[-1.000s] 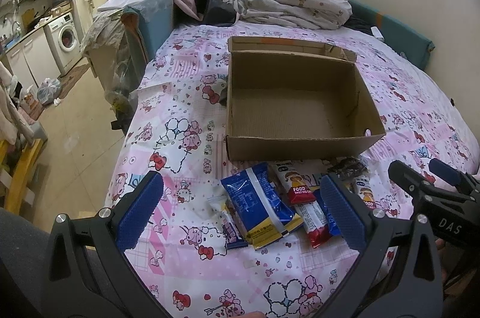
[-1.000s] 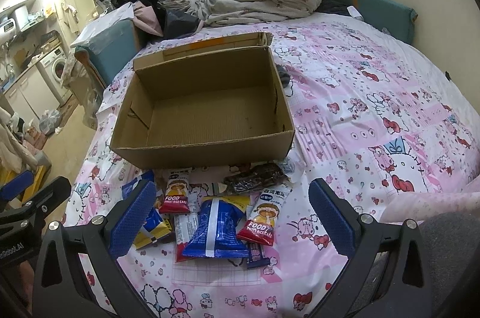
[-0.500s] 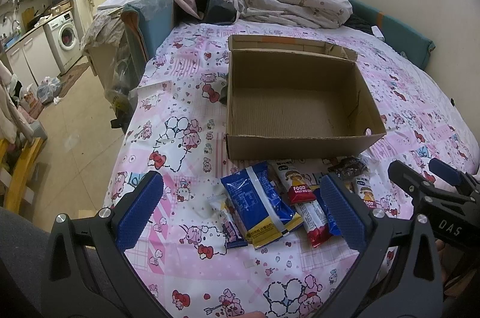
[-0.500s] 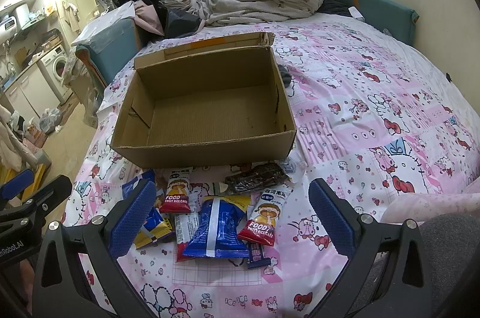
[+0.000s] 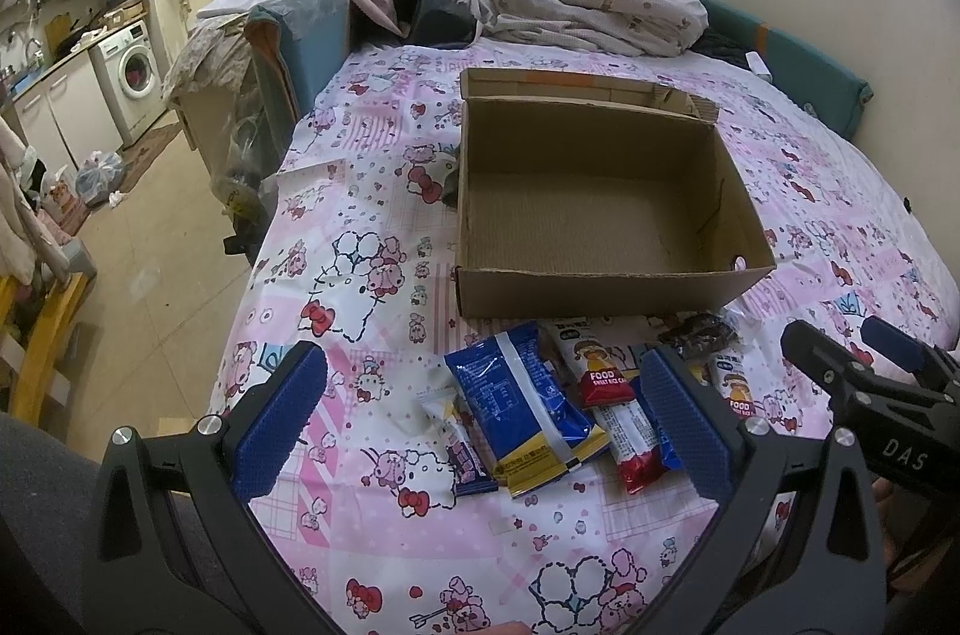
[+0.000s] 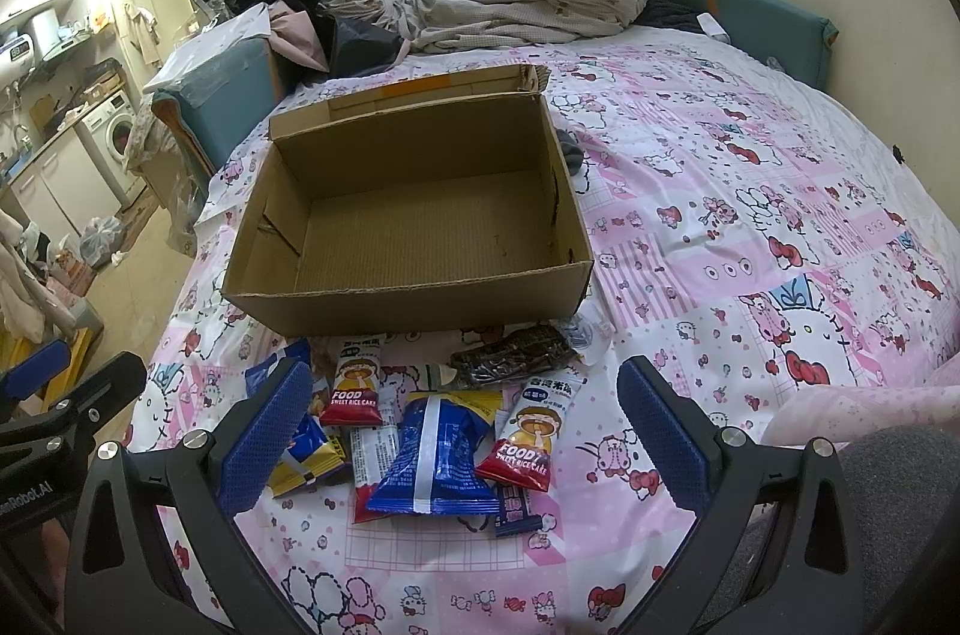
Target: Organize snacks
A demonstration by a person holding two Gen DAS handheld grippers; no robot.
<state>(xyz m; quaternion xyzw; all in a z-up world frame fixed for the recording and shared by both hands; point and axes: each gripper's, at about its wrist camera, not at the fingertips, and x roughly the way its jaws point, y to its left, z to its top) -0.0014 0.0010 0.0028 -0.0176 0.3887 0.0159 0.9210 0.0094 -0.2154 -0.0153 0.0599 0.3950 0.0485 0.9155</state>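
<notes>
An open, empty cardboard box point(image 5: 606, 287) point(image 6: 414, 293) sits on the pink patterned bed. Several snack packets lie in a pile just in front of it: a blue packet point(image 5: 522, 413) point(image 6: 438, 455), red "FOOD" rice cake packets point(image 5: 600, 371) point(image 6: 354, 383) point(image 6: 531, 437), and a dark wrapped bar point(image 5: 699, 329) point(image 6: 516, 353). My left gripper point(image 5: 486, 431) is open and empty, hovering above the near-left of the pile. My right gripper point(image 6: 462, 437) is open and empty above the pile; it also shows at the right edge of the left wrist view point(image 5: 864, 371).
A rumpled blanket point(image 5: 588, 5) and dark clothes lie at the bed's far end. A teal cushion point(image 6: 756, 17) runs along the right wall. The bed's left edge drops to a floor with a washing machine point(image 5: 135, 71) and clutter.
Both grippers have barely moved; the views shift very slightly. Nothing was taken hold of or let go.
</notes>
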